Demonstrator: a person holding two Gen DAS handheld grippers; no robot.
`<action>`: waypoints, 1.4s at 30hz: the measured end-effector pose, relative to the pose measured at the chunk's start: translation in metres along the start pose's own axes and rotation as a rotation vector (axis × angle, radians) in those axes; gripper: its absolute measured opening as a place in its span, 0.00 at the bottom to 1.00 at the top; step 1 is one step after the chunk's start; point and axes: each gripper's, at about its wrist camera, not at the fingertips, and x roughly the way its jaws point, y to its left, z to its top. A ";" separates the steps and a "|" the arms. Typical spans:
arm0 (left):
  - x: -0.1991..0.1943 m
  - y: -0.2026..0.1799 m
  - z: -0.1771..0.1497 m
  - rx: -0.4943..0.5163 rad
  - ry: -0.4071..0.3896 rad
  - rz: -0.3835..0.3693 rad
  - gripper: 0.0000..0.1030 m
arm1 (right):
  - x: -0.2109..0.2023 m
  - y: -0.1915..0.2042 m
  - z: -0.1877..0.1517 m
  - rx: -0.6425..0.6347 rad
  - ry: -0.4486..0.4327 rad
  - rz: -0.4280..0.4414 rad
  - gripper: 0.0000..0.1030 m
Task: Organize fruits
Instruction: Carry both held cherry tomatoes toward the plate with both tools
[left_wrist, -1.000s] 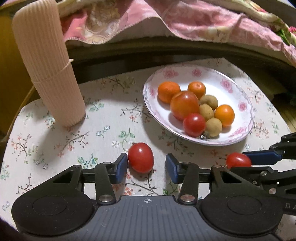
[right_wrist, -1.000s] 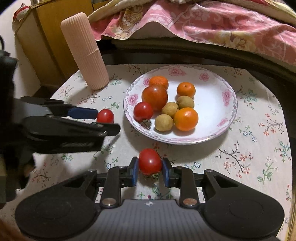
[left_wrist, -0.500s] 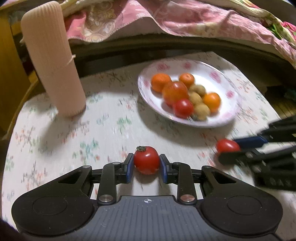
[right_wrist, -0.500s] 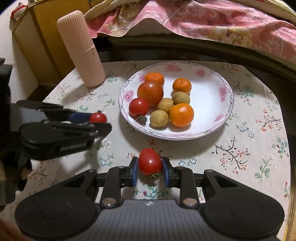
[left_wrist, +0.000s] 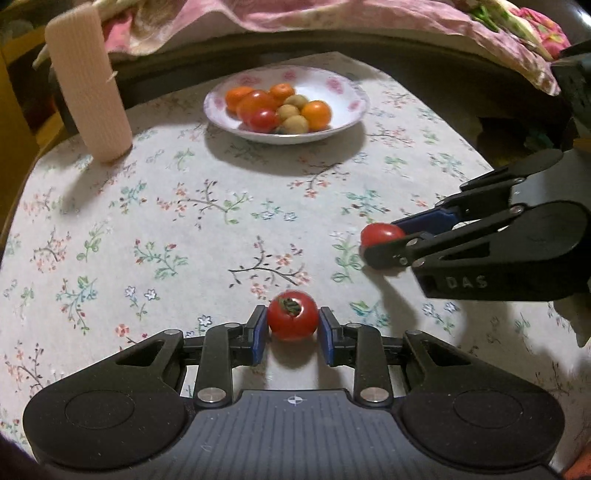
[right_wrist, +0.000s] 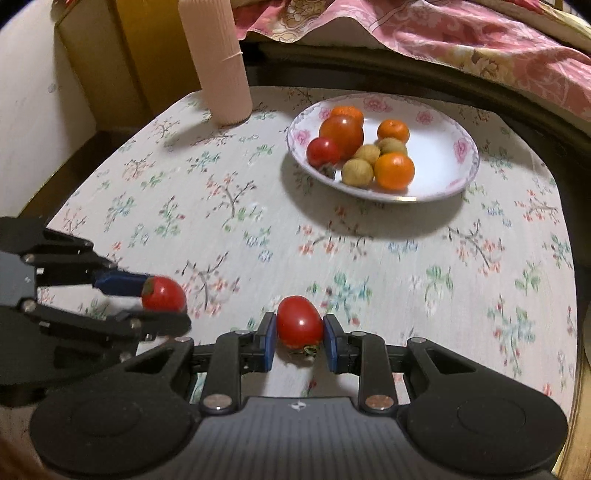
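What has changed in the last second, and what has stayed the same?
The left hand-held gripper was open around a tomato lying on the table; it has closed on it and lifted it, pulling back from the plate. The right hand-held gripper keeps its hold on the other tomato and has pulled back too. The fruit on the plate and the pink ribbed cylinder have not moved.

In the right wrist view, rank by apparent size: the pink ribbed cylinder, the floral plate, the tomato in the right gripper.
1. Floral plate
2. Pink ribbed cylinder, top cropped
3. Tomato in the right gripper, enlarged by nearness
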 end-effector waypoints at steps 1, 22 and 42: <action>0.000 -0.002 -0.001 0.006 -0.005 0.002 0.36 | -0.002 0.001 -0.004 0.006 0.000 0.002 0.29; -0.005 -0.001 -0.018 -0.004 0.036 -0.027 0.50 | -0.012 0.001 -0.016 0.030 -0.021 0.000 0.35; -0.009 -0.005 -0.024 -0.010 0.027 0.005 0.51 | -0.005 0.006 -0.012 -0.028 -0.041 0.008 0.35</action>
